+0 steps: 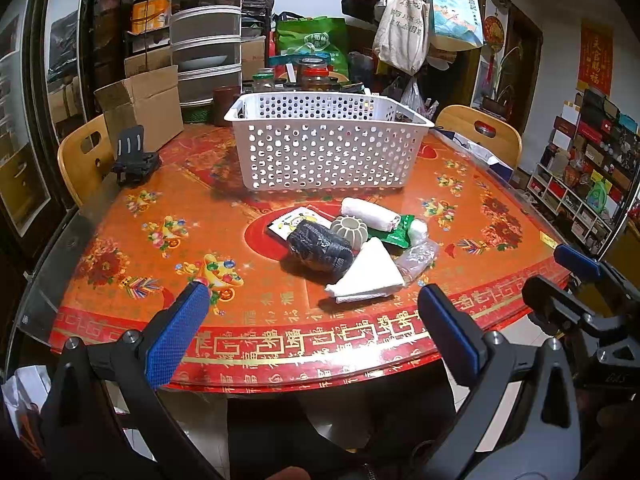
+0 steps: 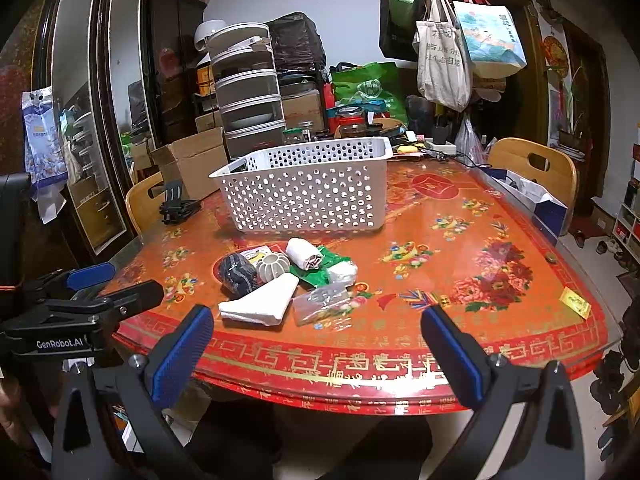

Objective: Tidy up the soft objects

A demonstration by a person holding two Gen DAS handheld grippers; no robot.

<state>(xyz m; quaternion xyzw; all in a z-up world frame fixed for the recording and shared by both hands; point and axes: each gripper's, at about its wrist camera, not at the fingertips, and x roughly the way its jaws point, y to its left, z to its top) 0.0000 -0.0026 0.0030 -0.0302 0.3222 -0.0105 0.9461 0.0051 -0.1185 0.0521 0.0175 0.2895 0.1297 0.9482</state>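
Left wrist view: looks from the near table (image 1: 120, 240) edge, facing the basket (image 1: 328, 140); right gripper (image 1: 580, 264) at its right edge
Right wrist view: same edge, further right
Shared: basket, pile of soft things (image 2: 280, 280)

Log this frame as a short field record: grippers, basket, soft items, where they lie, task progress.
left gripper: jaws open, empty, at the near table edge
right gripper: jaws open, empty, at the near table edge
basket: white, perforated, behind the pile; contents cannot be told
pile: dark rolled cloth, folded white cloth, rolled white towel, ribbed round sponge, green packet, clear plastic bag
pile location: middle of the red table, items touching or overlapping
progress: nothing gripped yet
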